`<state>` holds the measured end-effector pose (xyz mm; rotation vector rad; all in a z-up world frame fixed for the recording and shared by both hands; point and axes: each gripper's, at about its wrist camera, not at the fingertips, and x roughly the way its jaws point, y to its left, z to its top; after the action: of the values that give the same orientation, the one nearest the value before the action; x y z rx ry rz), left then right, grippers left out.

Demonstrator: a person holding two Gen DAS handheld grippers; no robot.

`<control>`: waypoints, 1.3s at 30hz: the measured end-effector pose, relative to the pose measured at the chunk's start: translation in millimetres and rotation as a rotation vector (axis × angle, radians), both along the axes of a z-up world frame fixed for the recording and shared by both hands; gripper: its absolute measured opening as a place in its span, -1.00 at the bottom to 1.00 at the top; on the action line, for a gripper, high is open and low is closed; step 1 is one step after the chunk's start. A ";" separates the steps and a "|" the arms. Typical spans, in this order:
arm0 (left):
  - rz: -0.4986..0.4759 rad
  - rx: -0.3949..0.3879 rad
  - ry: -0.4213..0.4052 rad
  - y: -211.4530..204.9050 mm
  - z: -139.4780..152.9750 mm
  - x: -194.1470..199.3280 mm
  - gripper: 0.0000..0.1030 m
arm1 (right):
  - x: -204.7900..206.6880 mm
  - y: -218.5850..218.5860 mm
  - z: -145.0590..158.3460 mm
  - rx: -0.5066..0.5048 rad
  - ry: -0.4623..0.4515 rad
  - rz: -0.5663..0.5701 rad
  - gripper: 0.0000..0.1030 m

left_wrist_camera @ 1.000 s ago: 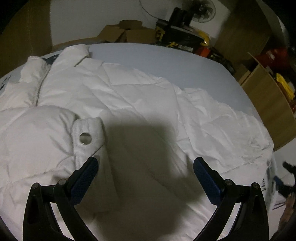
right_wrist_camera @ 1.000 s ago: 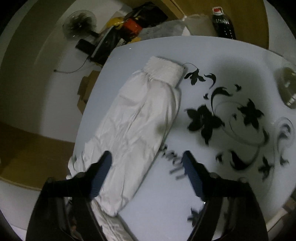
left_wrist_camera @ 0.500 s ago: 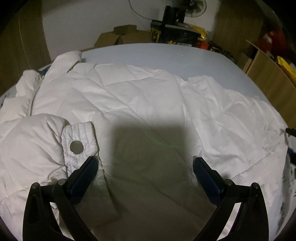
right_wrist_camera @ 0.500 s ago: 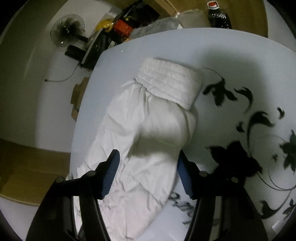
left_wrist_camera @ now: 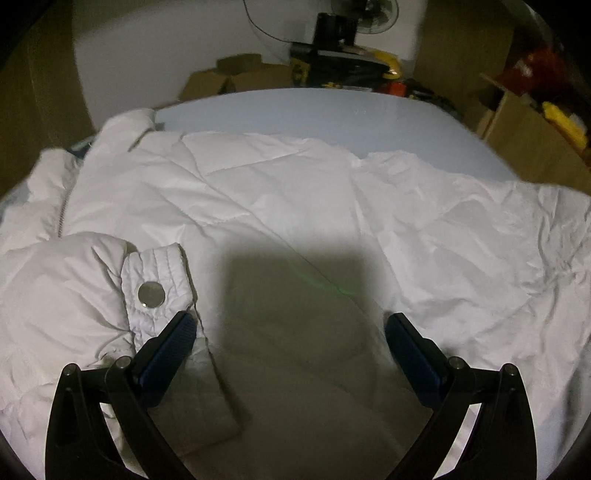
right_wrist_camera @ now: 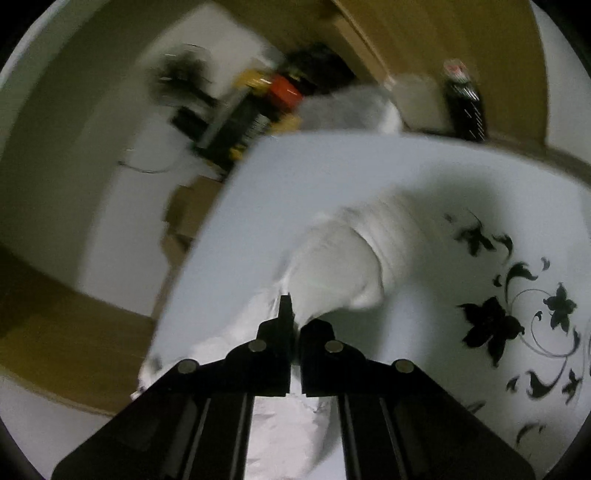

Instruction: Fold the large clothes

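Observation:
A white padded jacket (left_wrist_camera: 280,192) lies spread on the pale blue table (left_wrist_camera: 332,114). One sleeve is folded across its front, its cuff (left_wrist_camera: 157,284) with a silver snap lying just left of my left gripper (left_wrist_camera: 290,332), which is open and empty above the jacket body. In the right wrist view the other sleeve (right_wrist_camera: 343,269) lies on the table with its ribbed cuff at the far end. My right gripper (right_wrist_camera: 295,325) is shut on this sleeve, pinching the fabric between its fingers. That view is blurred.
The table (right_wrist_camera: 461,192) carries black flower decals (right_wrist_camera: 487,325) at the right. Cardboard boxes (left_wrist_camera: 236,77), a fan (left_wrist_camera: 373,11) and dark equipment (left_wrist_camera: 340,48) stand beyond the far edge. A wooden cabinet (left_wrist_camera: 528,129) is at the right. A dark bottle (right_wrist_camera: 463,99) stands past the table.
My right gripper moved in over the sleeve and closed on it, bunching the fabric. My left gripper stayed open and drifted slightly over the jacket.

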<state>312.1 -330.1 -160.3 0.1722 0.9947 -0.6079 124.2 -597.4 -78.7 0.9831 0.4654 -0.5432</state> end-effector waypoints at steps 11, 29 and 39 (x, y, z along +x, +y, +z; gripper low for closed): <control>0.217 -0.100 -0.072 200.8 90.7 -55.3 0.99 | 69.9 206.0 112.1 -0.286 -0.098 0.344 -0.94; 0.609 -0.251 0.143 447.5 28.7 -133.5 0.99 | 183.1 539.0 -107.5 -0.780 0.486 0.922 -0.19; 0.519 -0.267 0.109 422.0 55.1 -121.9 0.99 | 119.6 399.7 -11.1 -0.345 0.133 0.750 0.56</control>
<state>190.2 91.9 -105.2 -0.3513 1.0021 -0.2688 243.8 -197.8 -89.8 0.3895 0.7815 -0.0018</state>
